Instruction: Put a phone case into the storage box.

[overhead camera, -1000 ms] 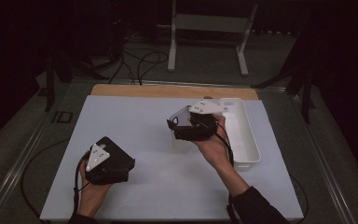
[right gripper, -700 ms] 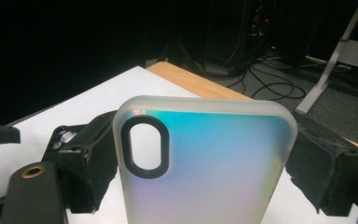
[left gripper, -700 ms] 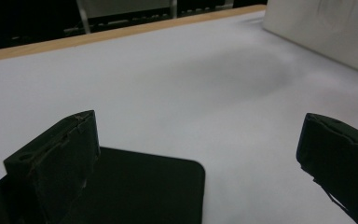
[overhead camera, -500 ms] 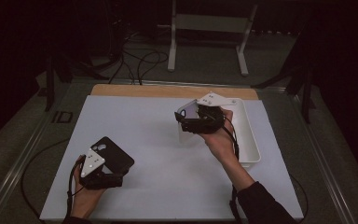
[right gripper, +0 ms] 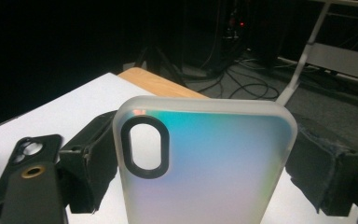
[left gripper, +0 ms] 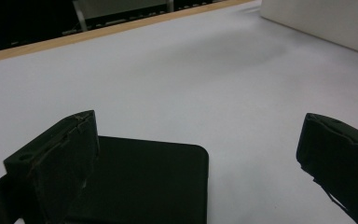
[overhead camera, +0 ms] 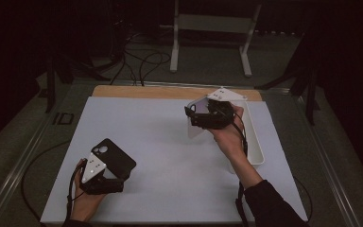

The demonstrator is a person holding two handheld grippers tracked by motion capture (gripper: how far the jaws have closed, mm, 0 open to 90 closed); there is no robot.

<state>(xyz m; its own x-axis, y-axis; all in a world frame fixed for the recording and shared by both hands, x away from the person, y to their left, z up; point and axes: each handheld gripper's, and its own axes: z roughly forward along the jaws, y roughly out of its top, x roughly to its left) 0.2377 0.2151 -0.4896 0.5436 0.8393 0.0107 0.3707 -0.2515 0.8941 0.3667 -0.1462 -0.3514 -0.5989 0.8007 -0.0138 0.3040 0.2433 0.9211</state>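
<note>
A translucent phone case (right gripper: pixel 223 140) with an iridescent sheen and a black-rimmed camera cutout stands upright between the jaws of my right gripper (right gripper: pixel 200 163), which is shut on its two sides. From above, this right gripper (overhead camera: pixel 196 117) hovers over the mat's far right part with the case (overhead camera: pixel 194 131) held off the surface. A black phone (overhead camera: pixel 111 151) lies flat on the mat at the near left, camera lenses up. My left gripper (overhead camera: pixel 115 166) rests there, jaws open wide around the phone (left gripper: pixel 144 182); the right-hand jaw is well clear of it.
A white mat (overhead camera: pixel 170 156) covers the table, with a wooden edge (overhead camera: pixel 146 91) at the back. A long white tray (overhead camera: pixel 256 150) stands along the right side, just behind my right hand. Cables and a metal stand (overhead camera: pixel 208 28) lie on the dark floor beyond.
My right gripper has carried the case to the right and slightly up. The left hand has drawn back a little, uncovering the black phone.
</note>
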